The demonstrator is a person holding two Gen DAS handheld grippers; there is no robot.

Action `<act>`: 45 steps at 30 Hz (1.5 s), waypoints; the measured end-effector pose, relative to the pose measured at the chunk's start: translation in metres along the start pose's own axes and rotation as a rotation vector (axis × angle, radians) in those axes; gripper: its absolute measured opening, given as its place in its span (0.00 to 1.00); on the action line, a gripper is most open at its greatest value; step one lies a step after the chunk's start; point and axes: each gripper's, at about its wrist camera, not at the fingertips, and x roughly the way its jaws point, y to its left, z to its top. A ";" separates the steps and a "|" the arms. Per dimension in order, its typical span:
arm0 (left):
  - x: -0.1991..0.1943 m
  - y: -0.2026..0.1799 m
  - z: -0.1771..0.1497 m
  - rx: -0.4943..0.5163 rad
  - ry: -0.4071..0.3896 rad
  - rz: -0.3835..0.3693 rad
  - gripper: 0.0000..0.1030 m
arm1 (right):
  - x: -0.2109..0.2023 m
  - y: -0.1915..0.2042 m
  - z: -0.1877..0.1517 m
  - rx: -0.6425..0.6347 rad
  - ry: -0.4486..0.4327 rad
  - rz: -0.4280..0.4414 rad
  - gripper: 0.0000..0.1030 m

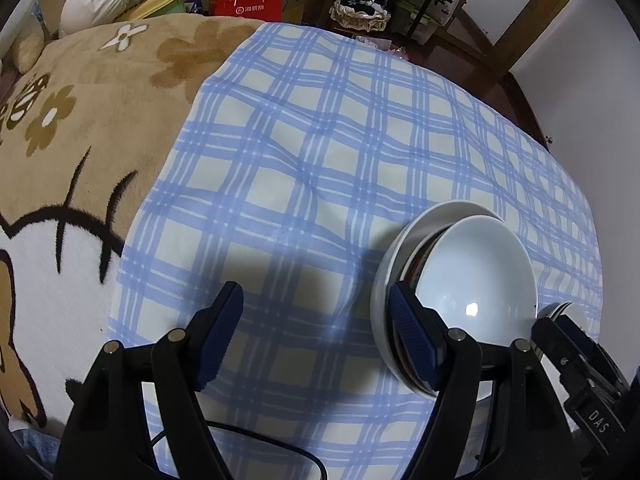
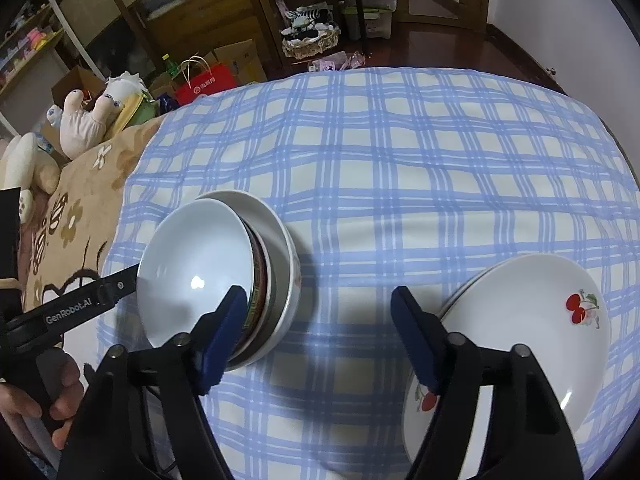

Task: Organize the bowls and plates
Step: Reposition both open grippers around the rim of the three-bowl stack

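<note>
A stack of bowls (image 1: 472, 276) sits on the blue checked cloth (image 1: 320, 140), a plain white bowl on top, a dark-patterned one under it, a larger white one at the bottom. It also shows in the right wrist view (image 2: 200, 268). My left gripper (image 1: 316, 336) is open and empty, its right finger beside the stack's left rim. My right gripper (image 2: 320, 336) is open and empty, between the bowl stack and a stack of white plates with cherry prints (image 2: 532, 320). The right gripper also shows at the edge of the left wrist view (image 1: 568, 340).
A brown plush blanket (image 1: 80, 120) lies left of the cloth. Stuffed toys (image 2: 92, 116), a red bag (image 1: 248, 6), boxes and a basket (image 2: 310, 42) stand on the floor beyond. A white wall (image 1: 592, 60) is at the right.
</note>
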 end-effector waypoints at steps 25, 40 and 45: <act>0.000 0.001 0.004 -0.014 0.010 0.010 0.72 | 0.020 -0.018 0.000 0.102 0.070 0.086 0.56; 0.004 -0.007 0.006 0.046 0.008 0.045 0.72 | 0.031 -0.013 0.008 0.081 0.122 0.053 0.56; 0.006 -0.010 0.009 0.107 0.041 0.041 0.63 | 0.037 -0.008 0.014 0.064 0.169 0.029 0.56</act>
